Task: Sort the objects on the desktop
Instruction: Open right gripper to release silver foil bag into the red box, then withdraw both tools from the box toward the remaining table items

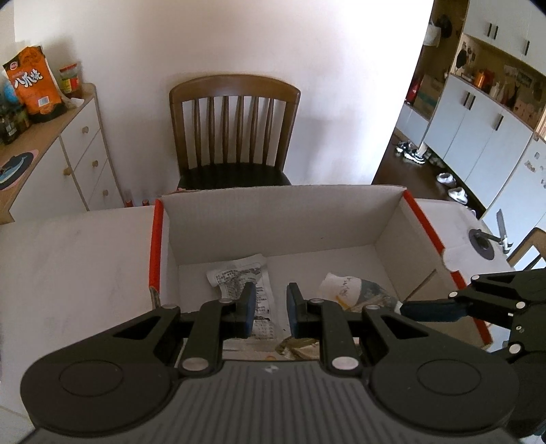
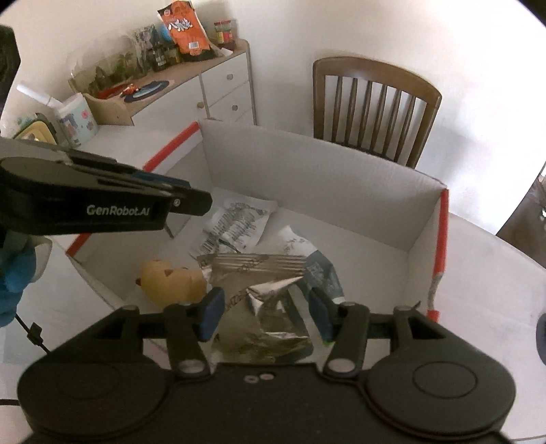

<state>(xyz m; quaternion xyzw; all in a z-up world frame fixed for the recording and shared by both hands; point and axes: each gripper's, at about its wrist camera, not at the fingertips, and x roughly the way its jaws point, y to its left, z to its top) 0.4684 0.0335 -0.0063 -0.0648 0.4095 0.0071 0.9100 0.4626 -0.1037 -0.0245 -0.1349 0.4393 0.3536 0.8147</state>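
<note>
A white cardboard box (image 2: 317, 164) with red-edged flaps sits open on the pale table (image 1: 68, 246), with a wooden chair (image 1: 232, 136) pushed in just beyond its far wall. Inside lie a printed white packet (image 2: 235, 222) toward the far left, a crumpled silver foil bag (image 2: 259, 287) near the front, a blue-and-white pouch (image 2: 320, 273) partly tucked under the foil on the right, and a yellow plush toy (image 2: 170, 280) to the left of it.

The right gripper (image 2: 268, 312) hangs over the foil bag with its blue pads spread to either side, not pressing it. The left gripper (image 1: 270, 309) hovers above the printed packet, jaws drawn fairly close and holding nothing (its body also crosses the left of the right wrist view). A white sideboard (image 2: 218, 88) stands far left, carrying an orange snack bag (image 2: 186, 29) and jars.
</note>
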